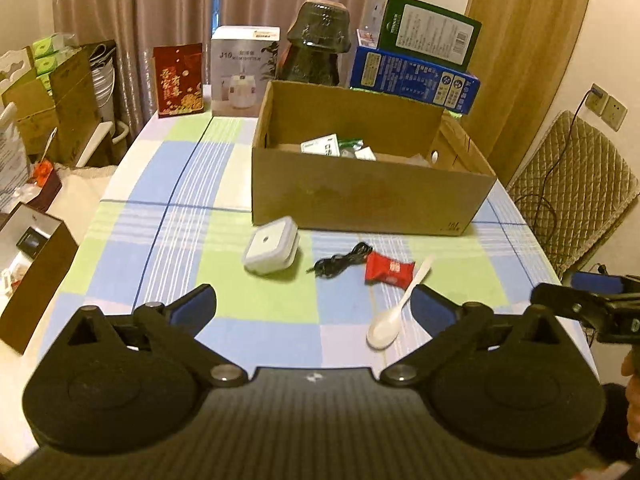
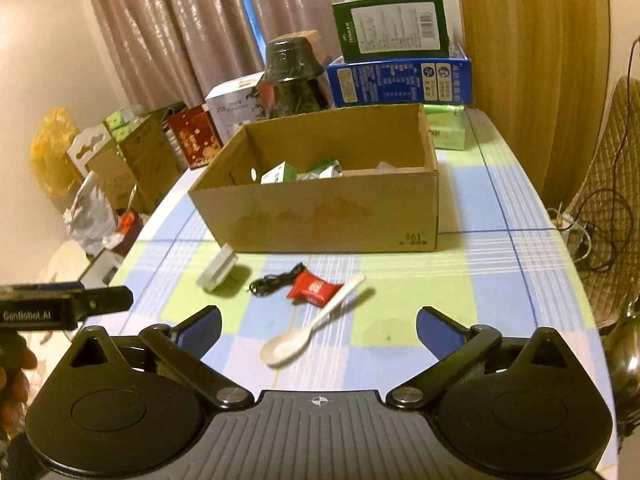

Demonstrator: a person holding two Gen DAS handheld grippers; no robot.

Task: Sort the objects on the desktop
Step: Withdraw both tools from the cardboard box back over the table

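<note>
An open cardboard box (image 1: 360, 196) (image 2: 320, 220) stands on the checked tablecloth, with small packets inside. In front of it lie a small white lidded container (image 1: 272, 250) (image 2: 218, 270), a coiled black cable (image 1: 340, 262) (image 2: 276, 282), a red candy packet (image 1: 388, 272) (image 2: 314, 290) and a white plastic spoon (image 1: 394, 312) (image 2: 308, 330). My left gripper (image 1: 314, 306) is open and empty, hovering above the near table, short of the objects. My right gripper (image 2: 318, 320) is open and empty, with the spoon lying between its fingers' lines.
Behind the box stand a dark upturned bowl on a jar (image 1: 316, 46), blue and green cartons (image 1: 416, 68), a white appliance box (image 1: 244, 74) and a red packet (image 1: 180, 80). A padded chair (image 1: 572, 184) is at the right; boxes clutter the floor at the left (image 1: 36, 268).
</note>
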